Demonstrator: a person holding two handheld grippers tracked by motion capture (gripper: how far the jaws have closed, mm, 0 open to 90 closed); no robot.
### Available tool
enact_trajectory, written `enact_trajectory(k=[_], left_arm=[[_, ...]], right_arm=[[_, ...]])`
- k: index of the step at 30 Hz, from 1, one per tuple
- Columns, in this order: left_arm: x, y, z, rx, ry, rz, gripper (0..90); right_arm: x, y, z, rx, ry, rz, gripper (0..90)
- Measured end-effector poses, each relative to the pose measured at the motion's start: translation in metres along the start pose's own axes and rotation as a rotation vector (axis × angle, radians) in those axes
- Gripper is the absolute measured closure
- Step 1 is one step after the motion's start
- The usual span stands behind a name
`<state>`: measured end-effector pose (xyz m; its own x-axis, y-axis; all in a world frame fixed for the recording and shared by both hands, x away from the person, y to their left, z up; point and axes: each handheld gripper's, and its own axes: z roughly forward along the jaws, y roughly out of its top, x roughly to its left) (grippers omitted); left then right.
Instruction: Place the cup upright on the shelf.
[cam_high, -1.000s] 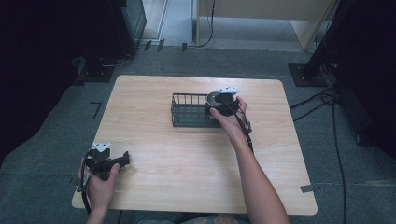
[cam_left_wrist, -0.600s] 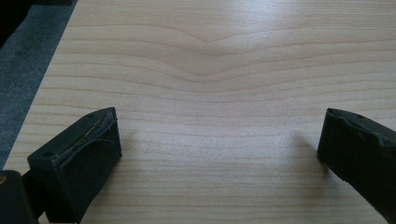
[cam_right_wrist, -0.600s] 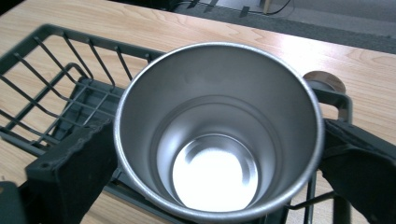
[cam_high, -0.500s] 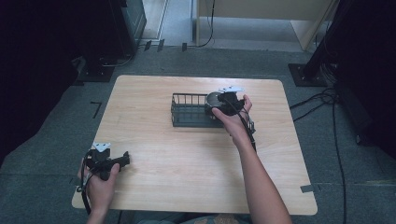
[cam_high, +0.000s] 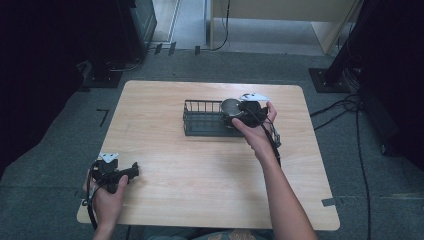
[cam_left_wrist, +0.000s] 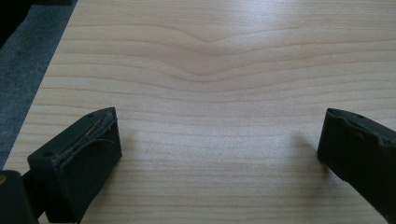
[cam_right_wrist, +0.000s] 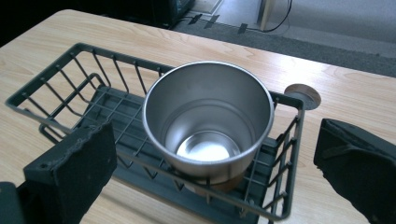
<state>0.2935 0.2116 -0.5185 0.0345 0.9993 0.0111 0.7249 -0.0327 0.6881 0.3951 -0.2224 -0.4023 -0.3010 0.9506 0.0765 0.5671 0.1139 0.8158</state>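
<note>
In the high view, the dark wire basket (cam_high: 206, 118) is seen toward the far edge of the light wooden bench (cam_high: 210, 175), right of the middle, and the round stainless-steel cup (cam_high: 230, 106) stands in its right end. The right gripper (cam_high: 239, 116) is held at that end of the basket, just beside the cup; from above, its fingers cannot be told apart from the dark wire. The left gripper (cam_high: 131, 172) is rested near the near-left corner of the bench, well apart from the basket.

In the left gripper view, the black fingers (cam_left_wrist: 81, 156) are seen spread wide over bare wood, with nothing between them.

In the right gripper view, the fingers (cam_right_wrist: 74, 170) are spread wide on either side of the cup (cam_right_wrist: 208, 116), which stands upright inside the basket (cam_right_wrist: 70, 100); no contact with it is visible. The step in hand is judged to be either a release or an approach for a grasp; which of the two cannot be told. A grasp would call for the fingers to be closed on the cup wall above the wire rim. The cup's base is partly hidden behind the wire, and a small round wooden disc (cam_right_wrist: 303, 94) beyond the basket is partly cut off by its corner.
</note>
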Motion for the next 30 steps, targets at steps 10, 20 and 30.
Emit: enact_trajectory(k=[10,20,30], left_arm=[[0.0,0.0,0.0,0.0,0.0,0.0,0.0],[0.0,0.0,0.0,-0.001,0.0,0.0,0.0],[0.0,0.0,0.0,-0.002,0.0,0.0,0.0]], right_arm=[[-0.007,-0.011,-0.024,-0.006,-0.014,-0.009,0.0],[-0.02,-0.03,-0.05,-0.012,-0.028,0.006,0.0],[-0.036,-0.055,-0.069,-0.005,-0.046,0.032,0.0]])
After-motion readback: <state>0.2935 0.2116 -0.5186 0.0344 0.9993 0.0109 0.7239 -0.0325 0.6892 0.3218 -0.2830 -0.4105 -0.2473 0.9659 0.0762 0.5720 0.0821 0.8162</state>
